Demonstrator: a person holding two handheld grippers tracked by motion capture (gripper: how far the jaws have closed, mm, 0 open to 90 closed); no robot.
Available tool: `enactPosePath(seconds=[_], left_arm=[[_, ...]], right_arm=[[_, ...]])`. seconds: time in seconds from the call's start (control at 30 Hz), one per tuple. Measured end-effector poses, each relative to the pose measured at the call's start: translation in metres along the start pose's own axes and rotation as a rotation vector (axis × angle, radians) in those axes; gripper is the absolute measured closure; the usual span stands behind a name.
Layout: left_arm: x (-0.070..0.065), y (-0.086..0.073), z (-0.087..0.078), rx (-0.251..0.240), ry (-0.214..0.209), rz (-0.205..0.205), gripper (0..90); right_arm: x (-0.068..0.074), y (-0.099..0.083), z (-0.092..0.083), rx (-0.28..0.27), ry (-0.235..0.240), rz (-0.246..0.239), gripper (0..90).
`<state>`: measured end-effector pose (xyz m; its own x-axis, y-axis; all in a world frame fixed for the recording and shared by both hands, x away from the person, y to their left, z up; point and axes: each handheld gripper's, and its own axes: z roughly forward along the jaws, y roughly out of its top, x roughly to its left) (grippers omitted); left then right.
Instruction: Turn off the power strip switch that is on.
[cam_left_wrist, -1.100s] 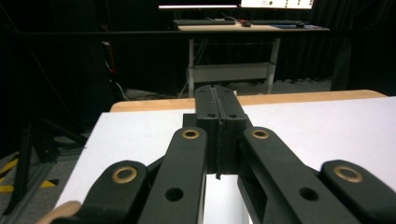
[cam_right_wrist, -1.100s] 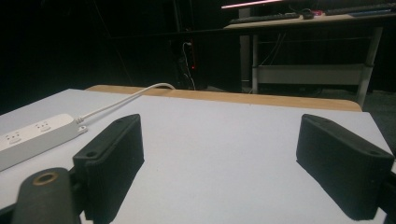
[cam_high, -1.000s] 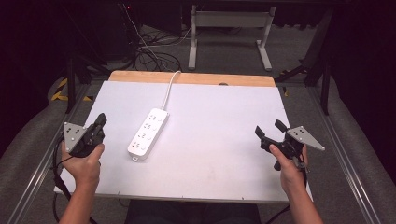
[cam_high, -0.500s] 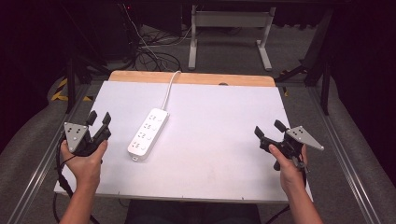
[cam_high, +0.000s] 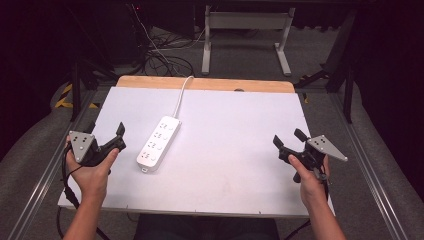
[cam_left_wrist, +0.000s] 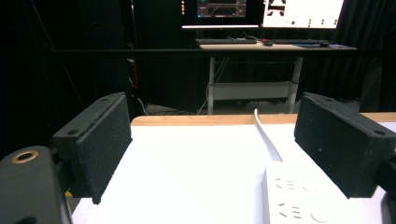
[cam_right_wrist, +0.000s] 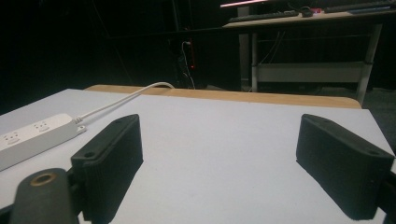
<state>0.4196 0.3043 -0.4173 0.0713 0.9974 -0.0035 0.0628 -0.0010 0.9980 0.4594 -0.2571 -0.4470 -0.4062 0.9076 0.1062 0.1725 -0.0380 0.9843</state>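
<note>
A white power strip lies a little left of centre on the white tabletop, and its white cable runs off the far edge. My left gripper is held at the table's left edge, just left of the strip, open with nothing between its jaws. In the left gripper view the strip sits low and right, in front of the right jaw of that gripper. At the right edge my right gripper is open and holds nothing. In the right gripper view the strip lies far to the left of this gripper.
A wooden strip borders the table's far edge. Behind it stand a metal desk frame and a tangle of floor cables. A desk with monitors stands beyond. Metal rails run along both sides.
The left gripper's jaws have spread apart from a closed look one second ago, and the hand has shifted slightly. The right gripper and the power strip have stayed put.
</note>
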Motion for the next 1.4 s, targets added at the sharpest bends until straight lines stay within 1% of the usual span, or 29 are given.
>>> enactPosePath(seconds=[0.17, 0.27, 0.33, 0.43, 0.5, 0.53, 0.7, 0.9, 1.0, 1.1, 1.17, 1.4], left_arm=[[0.0015, -0.0019, 0.0002, 0.013, -0.002, -0.006, 11.4], [0.0033, -0.0016, -0.0011, 0.012, 0.004, -0.015, 3.4], [0.0042, -0.0018, -0.0021, 0.009, 0.011, -0.022, 3.4], [0.0056, -0.0016, -0.0044, 0.009, 0.01, -0.023, 2.7], [0.0072, -0.0009, -0.006, 0.007, 0.008, -0.016, 2.6], [0.0073, -0.0007, -0.0062, 0.006, 0.011, -0.024, 2.7], [0.0081, -0.0011, -0.0048, 0.012, 0.011, -0.021, 2.6], [0.0065, -0.0021, -0.0033, 0.024, -0.002, -0.01, 2.6], [0.0065, -0.002, -0.0032, 0.021, 0.0, -0.015, 2.6], [0.0072, -0.0019, -0.0031, 0.022, 0.002, -0.011, 2.6], [0.0075, -0.0021, -0.0032, 0.022, 0.001, -0.016, 2.6], [0.0081, -0.0021, -0.0027, 0.026, -0.004, -0.013, 2.4]], right_arm=[[-0.0003, 0.0004, -0.0011, -0.002, -0.002, 0.003, 15.1], [0.0004, 0.001, -0.001, -0.006, 0.0, 0.004, 15.1], [0.0011, 0.0012, -0.0009, -0.005, 0.0, 0.002, 15.1], [0.0024, 0.0013, -0.0004, -0.005, 0.001, 0.003, 15.1], [0.0034, 0.0017, 0.0, -0.004, 0.002, -0.002, 15.2], [0.0038, 0.0018, 0.0, -0.004, 0.003, -0.003, 15.2], [0.004, 0.0015, -0.0003, -0.003, 0.005, -0.005, 15.2], [0.0024, 0.0015, -0.0012, -0.005, 0.001, -0.001, 15.2], [0.0032, 0.0015, -0.001, -0.004, 0.002, -0.002, 15.2], [0.0032, 0.0015, -0.0011, -0.004, 0.003, -0.002, 15.1], [0.0028, 0.0015, -0.0014, -0.006, -0.001, 0.0, 15.0], [0.0028, 0.0014, -0.0015, -0.003, -0.002, -0.003, 15.0]])
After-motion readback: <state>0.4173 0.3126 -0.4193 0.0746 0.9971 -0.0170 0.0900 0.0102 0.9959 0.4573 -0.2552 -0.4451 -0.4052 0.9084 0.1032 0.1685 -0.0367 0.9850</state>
